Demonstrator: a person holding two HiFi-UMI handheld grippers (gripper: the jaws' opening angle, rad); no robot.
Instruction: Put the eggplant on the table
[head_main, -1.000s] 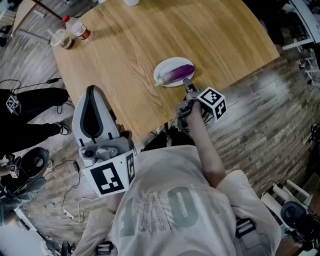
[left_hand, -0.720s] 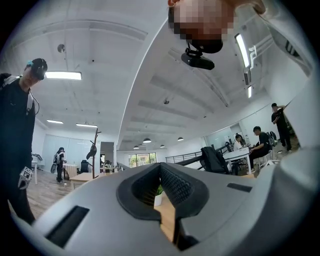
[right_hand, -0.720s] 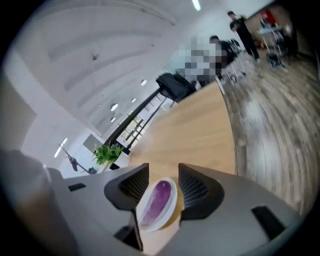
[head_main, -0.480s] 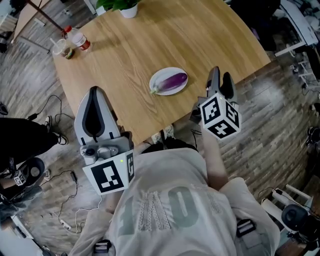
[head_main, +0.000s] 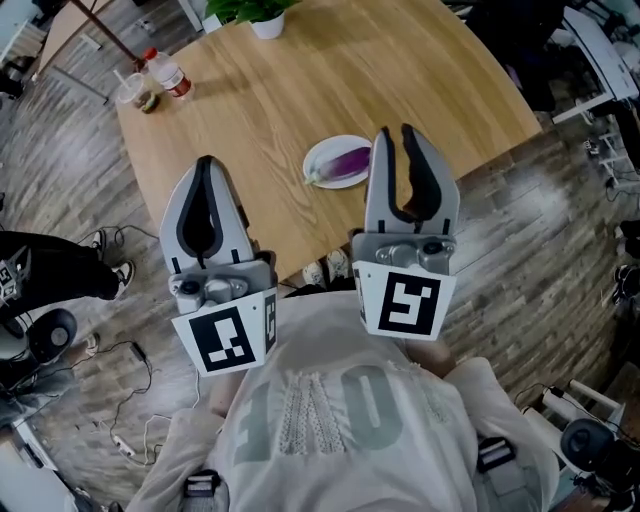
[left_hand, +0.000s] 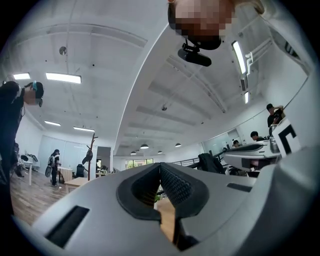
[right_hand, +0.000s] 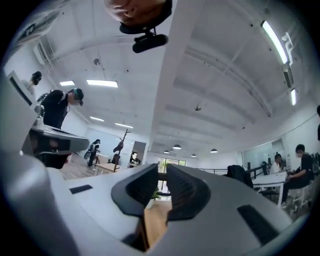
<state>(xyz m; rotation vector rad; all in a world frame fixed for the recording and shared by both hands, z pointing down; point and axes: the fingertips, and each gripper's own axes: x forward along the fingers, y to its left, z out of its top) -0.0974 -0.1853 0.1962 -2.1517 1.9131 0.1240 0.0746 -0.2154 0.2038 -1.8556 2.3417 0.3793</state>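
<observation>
A purple eggplant (head_main: 350, 160) lies on a small white plate (head_main: 320, 160) near the front edge of the round wooden table (head_main: 300, 70). Both grippers are held high in front of my chest, well above the table and pointing forward. My right gripper (head_main: 395, 130) hides the plate's right rim in the head view. Its jaws are closing, a narrow gap still shows between the tips, and nothing is in it; the right gripper (right_hand: 162, 172) view shows the same slit. My left gripper (head_main: 205, 162) is shut and empty, its tips meeting in the left gripper (left_hand: 160, 167) view.
A bottle (head_main: 168, 72) and a cup (head_main: 135, 92) stand at the table's far left, a potted plant (head_main: 262, 18) at its far edge. A person in black (head_main: 50, 265) is on the left. Cables (head_main: 135, 350) lie on the wood floor.
My right gripper rose from beside the plate to chest height, rolled so its marker faces up, and its jaws narrowed. The left gripper rose slightly. The eggplant stayed on the plate.
</observation>
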